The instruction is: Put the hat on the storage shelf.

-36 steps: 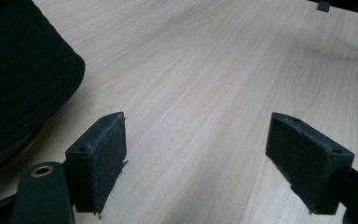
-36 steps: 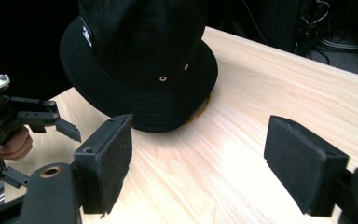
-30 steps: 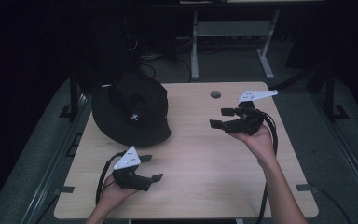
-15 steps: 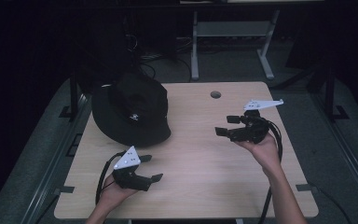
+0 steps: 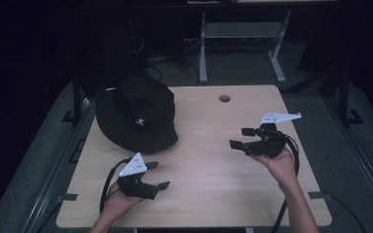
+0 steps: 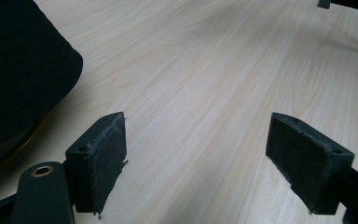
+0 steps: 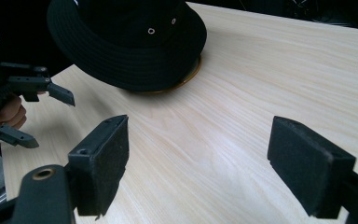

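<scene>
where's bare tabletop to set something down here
The widest bare patch is the middle of the table, bordered by the black bucket hat, the left gripper and the right gripper. The far right corner past the round cable hole is also bare. The far left is crowded: the hat covers it to the edge.

Wood-grain table (image 5: 209, 184) with round hole (image 5: 225, 98); grey floor (image 5: 315, 102) around.

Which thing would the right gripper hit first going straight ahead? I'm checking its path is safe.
Probably the black hat: the right gripper, jaws open, points across bare table toward it, though the line may pass the brim.
</scene>
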Available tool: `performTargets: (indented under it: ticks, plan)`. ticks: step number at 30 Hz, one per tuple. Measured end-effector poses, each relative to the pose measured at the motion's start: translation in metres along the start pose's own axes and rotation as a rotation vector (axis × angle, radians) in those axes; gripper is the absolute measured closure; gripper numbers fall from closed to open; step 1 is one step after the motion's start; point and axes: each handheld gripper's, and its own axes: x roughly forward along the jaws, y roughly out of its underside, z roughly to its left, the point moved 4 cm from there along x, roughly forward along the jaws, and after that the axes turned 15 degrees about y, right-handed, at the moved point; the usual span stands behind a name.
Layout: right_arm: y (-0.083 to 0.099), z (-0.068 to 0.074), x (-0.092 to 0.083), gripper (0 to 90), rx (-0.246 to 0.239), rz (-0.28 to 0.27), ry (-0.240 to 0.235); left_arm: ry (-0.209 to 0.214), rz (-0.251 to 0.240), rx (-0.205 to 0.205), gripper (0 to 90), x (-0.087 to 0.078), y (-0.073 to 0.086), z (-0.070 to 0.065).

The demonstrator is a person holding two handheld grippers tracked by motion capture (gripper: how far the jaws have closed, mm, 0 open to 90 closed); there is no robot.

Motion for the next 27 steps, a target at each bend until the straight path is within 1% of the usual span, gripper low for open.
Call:
performTargets:
  ticks: [3, 9, 10, 12, 21, 27]
  plan:
    - [0.004, -0.001, -0.002, 19.6, 0.004, 0.003, 0.002, 0.0, 0.002, -0.004, 19.8, 0.0, 0.0, 0.0]
    - [0.013, -0.001, -0.006, 19.5, 0.003, 0.01, 0.01, -0.001, 0.012, 0.005, 19.8, -0.001, 0.0, -0.001]
    - [0.015, -0.002, -0.006, 19.4, 0.005, 0.011, 0.01, -0.001, 0.01, 0.0, 19.8, -0.001, 0.001, -0.001]
    - [0.019, -0.003, -0.007, 19.3, 0.008, 0.013, 0.013, 0.002, 0.01, -0.007, 19.8, 0.0, 0.001, -0.002]
    - [0.041, -0.006, -0.013, 19.0, 0.028, 0.027, 0.019, -0.001, 0.013, -0.007, 19.8, 0.0, 0.001, -0.003]
    - [0.055, -0.007, -0.017, 19.0, 0.041, 0.036, 0.022, 0.005, 0.005, -0.012, 19.8, -0.001, 0.001, -0.004]
